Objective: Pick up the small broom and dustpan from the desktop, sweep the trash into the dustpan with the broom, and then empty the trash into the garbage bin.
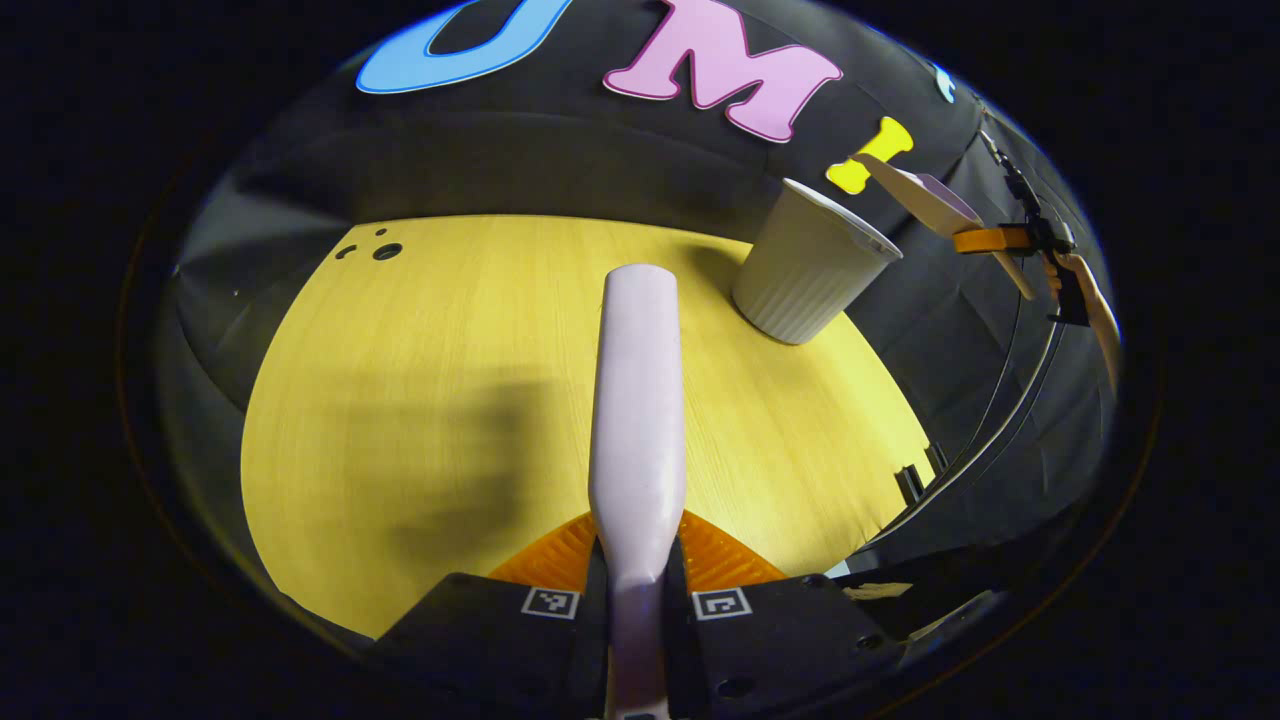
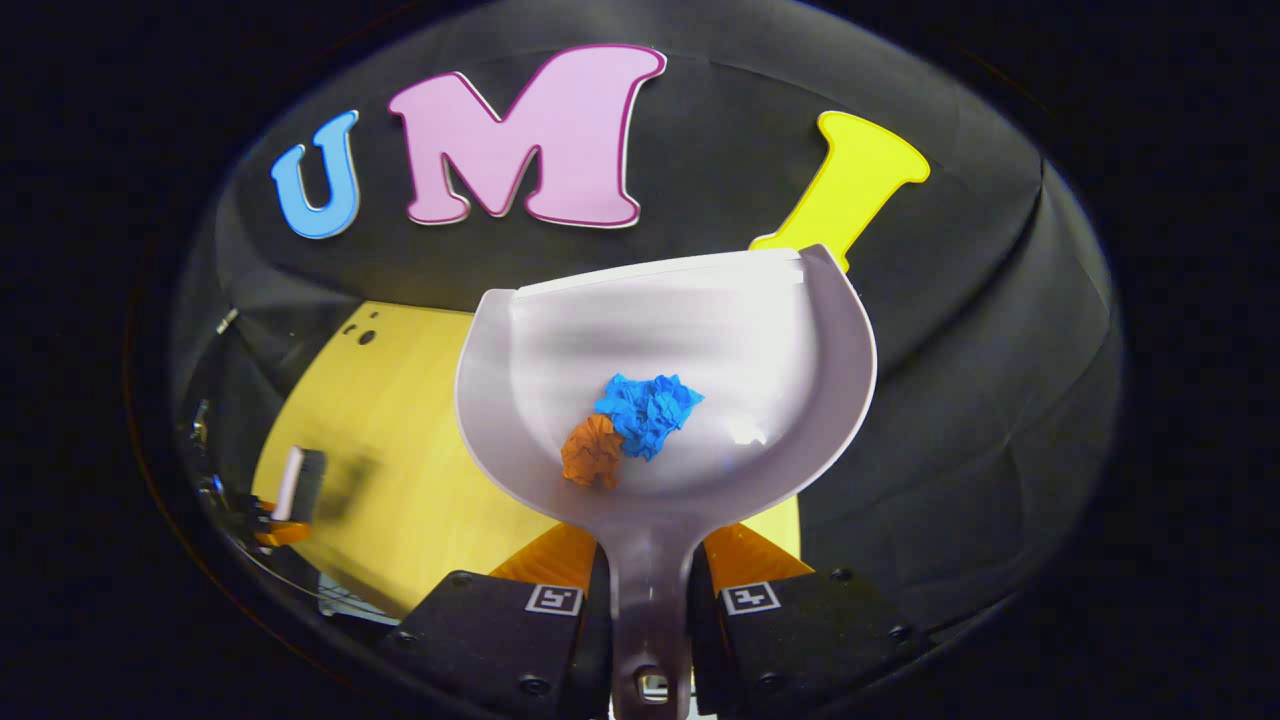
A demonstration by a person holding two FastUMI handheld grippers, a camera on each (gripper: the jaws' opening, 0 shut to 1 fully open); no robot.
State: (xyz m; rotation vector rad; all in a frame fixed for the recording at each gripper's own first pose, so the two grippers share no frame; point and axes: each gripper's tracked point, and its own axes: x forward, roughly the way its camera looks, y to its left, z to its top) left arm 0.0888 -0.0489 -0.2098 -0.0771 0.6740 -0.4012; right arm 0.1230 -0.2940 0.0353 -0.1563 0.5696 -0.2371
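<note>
The right gripper (image 2: 645, 600) has its jaws clamped on the handle of the dustpan (image 2: 700, 330), which it holds off the table (image 2: 400, 420) with the scoop pointing away and roughly level. A blue scrap (image 2: 650, 410) and an orange scrap (image 2: 592, 452) lie touching each other near the middle of the pan, so the sweeping looks finished and emptying is the step in hand. The left gripper (image 1: 637, 600) has its jaws clamped on the pale handle of the broom (image 1: 640, 400), which points forward over the yellow table toward the far edge. The garbage bin (image 1: 810, 265), a ribbed white cup-shaped bin, stands at the far right corner of the table; in the left gripper view the dustpan hangs in the air just beyond it on the right.

To do this well, keep the pan's lip no lower than its heel until it is over the bin's mouth, since the scraps are light and loose. Then tip forward slowly so both pieces slide off the front edge together. Keep the broom parked clear of the bin, ready to brush out anything that clings
</note>
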